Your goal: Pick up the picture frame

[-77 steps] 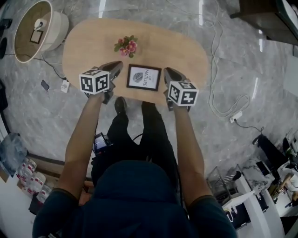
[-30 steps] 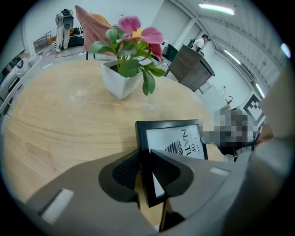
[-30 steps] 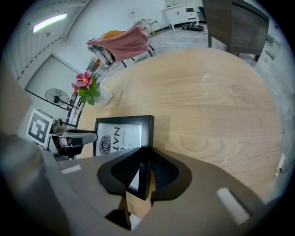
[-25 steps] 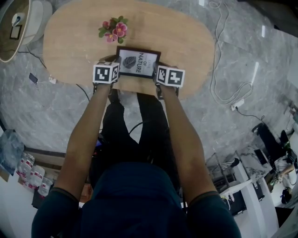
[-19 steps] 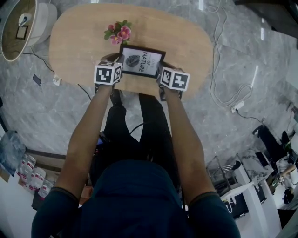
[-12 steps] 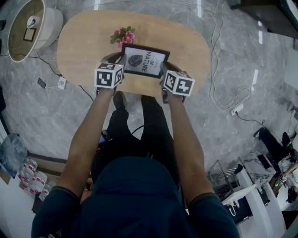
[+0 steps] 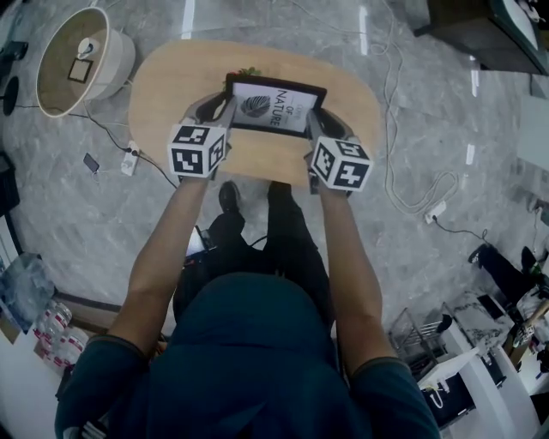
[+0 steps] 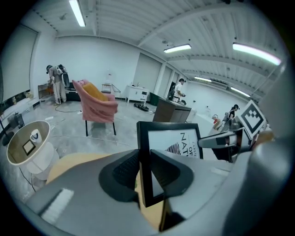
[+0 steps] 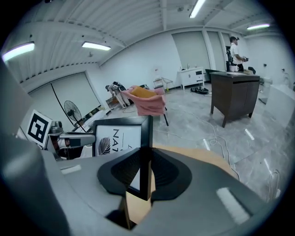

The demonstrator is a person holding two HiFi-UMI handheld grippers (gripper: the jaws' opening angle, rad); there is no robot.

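Head view shows a black picture frame (image 7: 274, 106), white print with leaf and NATURE lettering, clamped by left tongs (image 7: 225, 108) at 9 o'clock, right tongs (image 7: 317, 121) at 3 o'clock.

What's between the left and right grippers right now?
The picture frame, in the head view: the left gripper clamps its left edge, the right gripper its right edge.

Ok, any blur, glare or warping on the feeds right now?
Head view: sharp, ceiling-light streaks glare on the floor, frame print legible. Left gripper view: fisheye bends the room, black corners, frame crisp. Right gripper view: same.
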